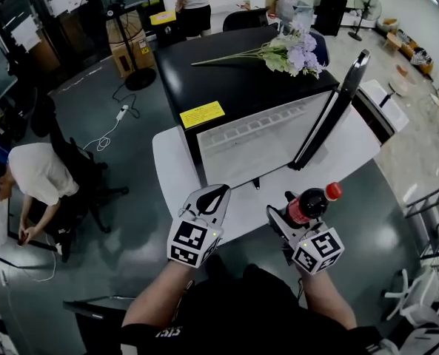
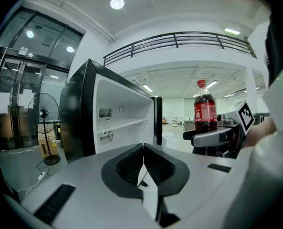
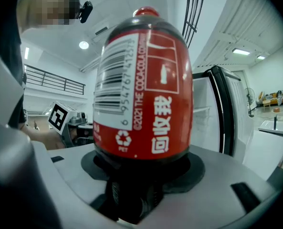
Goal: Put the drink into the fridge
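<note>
Red cola bottle (image 3: 143, 94) in right tongs (image 3: 134, 190), barcode (image 3: 113, 70) only in right gripper view.

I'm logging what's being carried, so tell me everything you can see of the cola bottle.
The cola bottle is clear plastic, holding dark drink, with a red cap and a red wrap label showing a barcode and white print. The right gripper clamps its lower body, below the label. It is held upright in the air in front of the open fridge, not yet inside.
</note>
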Action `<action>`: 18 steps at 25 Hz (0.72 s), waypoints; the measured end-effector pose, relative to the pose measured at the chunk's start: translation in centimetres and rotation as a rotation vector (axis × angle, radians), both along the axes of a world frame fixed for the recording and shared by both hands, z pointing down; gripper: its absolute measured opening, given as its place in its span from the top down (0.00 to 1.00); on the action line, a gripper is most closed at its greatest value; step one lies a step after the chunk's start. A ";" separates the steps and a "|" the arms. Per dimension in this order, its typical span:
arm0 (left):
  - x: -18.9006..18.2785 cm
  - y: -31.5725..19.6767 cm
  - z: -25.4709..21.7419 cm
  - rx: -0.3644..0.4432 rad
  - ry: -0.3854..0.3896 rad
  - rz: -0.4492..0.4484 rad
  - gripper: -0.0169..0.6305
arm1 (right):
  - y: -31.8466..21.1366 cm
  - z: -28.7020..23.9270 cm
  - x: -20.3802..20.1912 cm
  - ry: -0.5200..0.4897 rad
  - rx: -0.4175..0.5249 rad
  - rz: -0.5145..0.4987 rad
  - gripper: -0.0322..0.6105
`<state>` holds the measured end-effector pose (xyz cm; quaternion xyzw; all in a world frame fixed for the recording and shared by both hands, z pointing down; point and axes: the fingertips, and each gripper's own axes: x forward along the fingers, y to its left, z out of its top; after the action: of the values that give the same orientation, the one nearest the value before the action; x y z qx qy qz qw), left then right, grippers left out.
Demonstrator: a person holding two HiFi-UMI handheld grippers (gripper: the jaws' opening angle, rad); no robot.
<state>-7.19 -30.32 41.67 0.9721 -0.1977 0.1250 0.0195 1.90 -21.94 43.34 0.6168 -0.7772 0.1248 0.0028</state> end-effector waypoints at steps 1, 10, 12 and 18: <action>0.3 -0.2 0.1 0.000 0.001 0.002 0.95 | 0.0 0.1 0.2 0.009 -0.005 0.003 0.53; 4.4 1.3 0.7 -0.028 0.003 -0.060 0.95 | 2.2 0.8 5.0 0.036 -0.016 -0.043 0.53; 5.1 1.7 0.9 -0.024 0.005 -0.073 0.95 | 2.5 1.1 6.0 0.044 -0.016 -0.048 0.53; 6.7 2.4 1.5 -0.027 -0.009 -0.086 0.95 | 2.7 2.2 8.2 0.039 -0.032 -0.036 0.53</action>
<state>-0.46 -27.88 43.14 0.9618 -0.2376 0.1311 0.0369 10.10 -19.26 45.54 0.6049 -0.7858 0.1252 0.0301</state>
